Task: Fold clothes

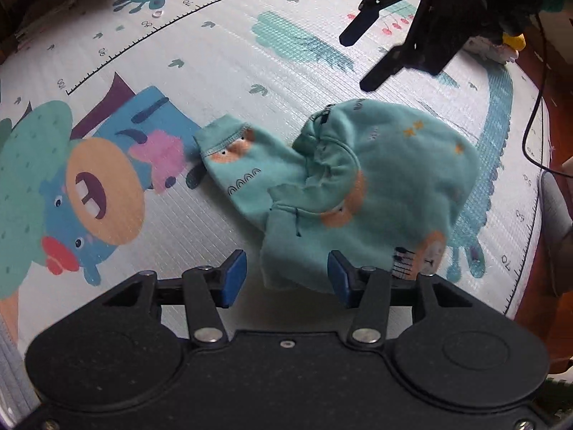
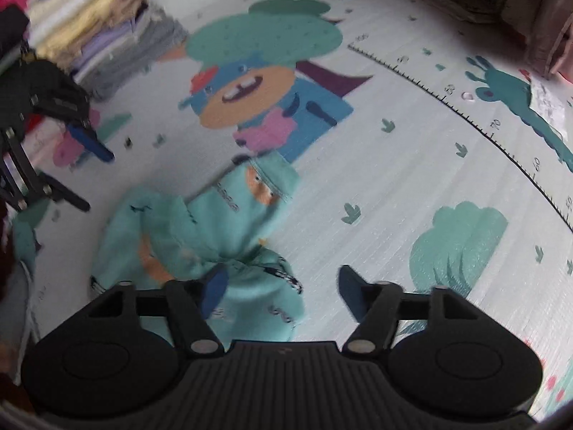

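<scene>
A small teal garment (image 1: 376, 186) lies crumpled on a printed play mat (image 1: 229, 57), with one sleeve stretched out flat toward the cartoon bear (image 1: 93, 193) drawn on the mat. The garment carries orange animal faces and small dark marks. In the right wrist view the same garment (image 2: 200, 236) looks bunched in the middle, though that picture is blurred, so its folds are hard to read.

The left tongs (image 1: 286, 276) stand partly open just above the near hem of the garment. One blue pad (image 1: 234, 276) is over bare mat and the other sits over the cloth edge; neither seems to press on the fabric, and nothing is held.

The right tongs (image 2: 283, 290) are open wide over the near end of the garment, with cloth showing between the fingers but no grip on it. From the left wrist view the right tongs (image 1: 361, 59) hang above the mat beyond the garment, apart from it.

A stack of folded clothes (image 2: 107, 36) sits at the far corner of the mat. A dark cable (image 1: 537, 107) runs along the mat's right edge.
</scene>
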{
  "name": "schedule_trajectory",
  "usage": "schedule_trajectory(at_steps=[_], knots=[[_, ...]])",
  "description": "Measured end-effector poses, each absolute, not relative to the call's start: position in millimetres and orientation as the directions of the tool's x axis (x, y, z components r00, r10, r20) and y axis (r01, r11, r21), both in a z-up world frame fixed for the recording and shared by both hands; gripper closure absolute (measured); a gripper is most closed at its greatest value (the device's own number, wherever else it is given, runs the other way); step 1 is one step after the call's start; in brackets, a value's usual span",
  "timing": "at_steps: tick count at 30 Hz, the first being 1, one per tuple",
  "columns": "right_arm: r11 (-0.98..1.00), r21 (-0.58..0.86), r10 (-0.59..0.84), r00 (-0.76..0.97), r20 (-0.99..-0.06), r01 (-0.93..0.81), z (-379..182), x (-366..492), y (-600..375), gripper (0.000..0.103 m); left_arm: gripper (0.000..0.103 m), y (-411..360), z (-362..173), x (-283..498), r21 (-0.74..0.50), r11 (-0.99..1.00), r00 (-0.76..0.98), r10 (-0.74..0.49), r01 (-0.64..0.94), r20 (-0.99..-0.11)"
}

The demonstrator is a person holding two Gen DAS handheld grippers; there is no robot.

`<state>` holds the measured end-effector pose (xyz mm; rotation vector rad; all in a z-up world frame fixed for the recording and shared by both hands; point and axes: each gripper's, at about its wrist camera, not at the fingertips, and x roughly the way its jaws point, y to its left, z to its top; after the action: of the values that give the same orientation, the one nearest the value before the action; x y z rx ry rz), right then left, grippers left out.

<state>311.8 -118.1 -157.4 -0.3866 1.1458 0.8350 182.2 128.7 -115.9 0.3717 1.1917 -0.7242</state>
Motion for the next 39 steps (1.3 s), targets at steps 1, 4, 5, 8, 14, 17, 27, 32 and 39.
schedule_trajectory(at_steps=[1, 4, 5, 8, 14, 17, 27, 32, 39], knots=[[0.639, 0.153, 0.392, 0.148, -0.908, -0.754, -162, 315, -116, 0.030, 0.047, 129, -118, 185, -0.114, 0.722, 0.181, -0.318, 0.682, -0.931], [0.615, 0.222, 0.437, 0.093, -0.895, -0.757, -173, 323, -113, 0.030, 0.046, 128, -126, 194, -0.140, 0.718, 0.168, -0.339, 0.682, -0.926], [0.605, 0.245, 0.449, 0.071, -0.891, -0.758, -178, 325, -112, 0.030, 0.046, 127, -128, 196, -0.149, 0.714, 0.162, -0.348, 0.684, -0.924], [0.585, 0.284, 0.460, 0.022, -0.888, -0.760, -194, 329, -106, 0.030, 0.046, 124, -136, 201, -0.172, 0.702, 0.144, -0.367, 0.691, -0.919], [0.598, 0.296, 0.456, 0.013, -0.890, -0.744, -230, 334, -97, 0.030, 0.046, 123, -151, 210, -0.194, 0.699, 0.115, -0.370, 0.689, -0.922], [0.597, 0.326, 0.446, -0.035, -0.894, -0.733, -249, 331, -99, 0.037, 0.046, 121, -154, 211, -0.210, 0.691, 0.104, -0.384, 0.692, -0.917], [0.524, 0.276, 0.446, -0.017, -0.895, -0.806, -217, 288, -134, 0.080, 0.089, 87, -148, 193, -0.142, 0.576, 0.086, -0.349, 0.805, -0.933], [0.547, 0.159, 0.428, 0.111, -0.897, -0.822, -158, 271, -157, 0.081, 0.091, 69, -108, 191, -0.036, 0.548, 0.186, -0.343, 0.835, -0.921], [0.670, -0.143, 0.342, 0.474, -0.812, -0.729, -37, 264, -177, 0.081, 0.092, 47, -11, 204, 0.252, 0.605, 0.513, -0.306, 0.755, -0.802]])
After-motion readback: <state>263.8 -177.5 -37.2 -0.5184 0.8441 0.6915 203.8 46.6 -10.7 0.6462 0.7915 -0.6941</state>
